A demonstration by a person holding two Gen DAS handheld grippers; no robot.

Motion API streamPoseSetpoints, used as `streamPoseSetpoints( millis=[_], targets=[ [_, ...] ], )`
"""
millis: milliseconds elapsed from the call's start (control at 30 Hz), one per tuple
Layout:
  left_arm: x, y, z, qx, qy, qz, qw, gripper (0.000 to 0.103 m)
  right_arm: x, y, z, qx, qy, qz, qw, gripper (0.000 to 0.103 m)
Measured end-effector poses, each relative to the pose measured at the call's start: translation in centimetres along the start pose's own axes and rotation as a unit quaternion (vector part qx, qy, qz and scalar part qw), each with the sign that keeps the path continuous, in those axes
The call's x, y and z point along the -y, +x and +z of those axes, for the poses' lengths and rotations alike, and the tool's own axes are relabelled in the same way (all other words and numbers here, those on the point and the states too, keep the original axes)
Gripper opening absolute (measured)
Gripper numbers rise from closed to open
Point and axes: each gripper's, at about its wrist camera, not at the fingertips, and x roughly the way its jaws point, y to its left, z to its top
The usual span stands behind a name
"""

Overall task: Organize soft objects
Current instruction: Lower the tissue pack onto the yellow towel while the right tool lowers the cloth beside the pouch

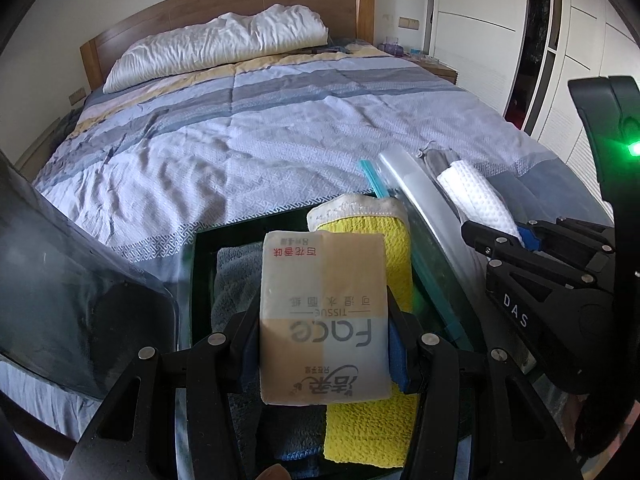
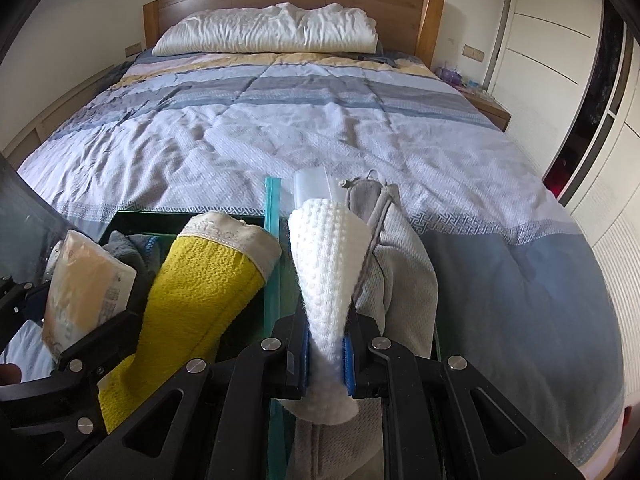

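My left gripper (image 1: 324,344) is shut on a beige and white pack of face tissues (image 1: 324,304), held over a dark box (image 1: 240,226). A grey towel (image 1: 236,280) and a yellow cloth (image 1: 368,428) lie in that box. In the right wrist view, my right gripper (image 2: 327,344) is shut on a white dotted cloth (image 2: 326,272), right of the yellow cloth (image 2: 200,280). A grey fabric piece (image 2: 404,264) lies beside the white cloth. The tissue pack (image 2: 86,280) and left gripper (image 2: 80,304) show at the left. The right gripper (image 1: 500,232) also appears at the right of the left wrist view.
A clear plastic sheet with a teal edge (image 2: 274,220) stands between the yellow and white cloths. Beyond lies a bed with a striped quilt (image 2: 320,120), a white pillow (image 2: 268,32) and a wooden headboard. White wardrobe doors (image 2: 560,40) are on the right. A dark curved panel (image 1: 60,280) stands at the left.
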Motion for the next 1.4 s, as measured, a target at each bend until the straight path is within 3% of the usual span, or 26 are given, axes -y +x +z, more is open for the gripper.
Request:
streamPoseSetpoints(
  millis=[1400],
  targets=[
    [0.8,1.8,-0.9,-0.017,-0.001,0.003,0.9998,0.045,0.3,3.1,-1.5,-0.023,0.024,0.042,0.999,0.013]
  ],
)
